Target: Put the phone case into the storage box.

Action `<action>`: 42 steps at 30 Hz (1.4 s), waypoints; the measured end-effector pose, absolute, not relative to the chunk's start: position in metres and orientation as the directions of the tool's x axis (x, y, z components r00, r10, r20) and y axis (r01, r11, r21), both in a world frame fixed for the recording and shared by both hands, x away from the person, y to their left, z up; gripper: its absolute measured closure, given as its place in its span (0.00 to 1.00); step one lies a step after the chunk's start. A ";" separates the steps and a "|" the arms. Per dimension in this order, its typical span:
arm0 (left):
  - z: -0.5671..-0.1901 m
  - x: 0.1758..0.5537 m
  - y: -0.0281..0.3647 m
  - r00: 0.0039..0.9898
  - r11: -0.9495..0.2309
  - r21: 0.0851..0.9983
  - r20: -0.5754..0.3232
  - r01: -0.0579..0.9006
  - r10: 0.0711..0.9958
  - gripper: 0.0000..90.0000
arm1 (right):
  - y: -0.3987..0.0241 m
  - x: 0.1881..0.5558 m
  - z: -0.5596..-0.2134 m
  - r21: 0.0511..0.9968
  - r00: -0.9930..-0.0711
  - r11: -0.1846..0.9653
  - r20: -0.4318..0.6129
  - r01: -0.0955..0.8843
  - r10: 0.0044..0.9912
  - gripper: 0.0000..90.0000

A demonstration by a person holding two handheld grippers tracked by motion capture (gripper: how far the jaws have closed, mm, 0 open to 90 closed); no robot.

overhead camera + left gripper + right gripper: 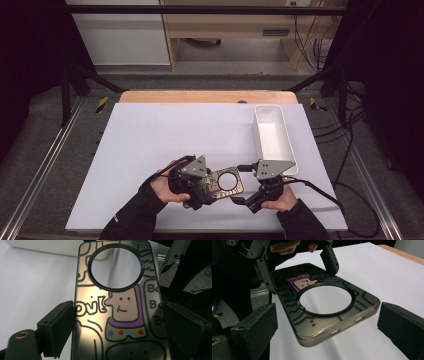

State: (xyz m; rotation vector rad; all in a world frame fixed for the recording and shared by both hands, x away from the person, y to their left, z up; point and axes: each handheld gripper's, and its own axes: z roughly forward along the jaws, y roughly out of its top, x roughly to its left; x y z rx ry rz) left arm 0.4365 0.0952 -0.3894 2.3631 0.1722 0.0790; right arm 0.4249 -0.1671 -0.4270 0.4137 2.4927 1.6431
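The left hand-held gripper (206,184) clamps the smoky translucent cartoon-printed phone case (224,183), long axis pointing right toward the right hand-held gripper (243,199), whose jaws stand apart

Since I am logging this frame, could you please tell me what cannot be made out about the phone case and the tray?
- Smoky translucent cartoon-printed phone case: its lower end is cut off by the bottom edge of the left gripper view.
- Printed lettering: cut by the case's right edge, unreadable.
- Left tool: whether its pads touch the case is unclear.
- White rectangular plastic tray: its near end is hidden by the right tool in the high view.
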 end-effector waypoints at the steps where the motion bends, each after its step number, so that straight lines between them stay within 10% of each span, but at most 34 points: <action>1: -0.390 0.436 0.095 0.990 -0.709 0.699 0.004 0.100 0.143 0.13 | -0.167 0.425 -0.427 0.916 -0.954 0.370 0.043 0.156 0.296 0.04; 42: -0.389 0.433 0.085 1.000 -0.698 0.716 -0.002 0.015 0.020 0.13 | -0.159 0.421 -0.428 0.917 -0.980 0.382 0.045 0.118 0.193 0.04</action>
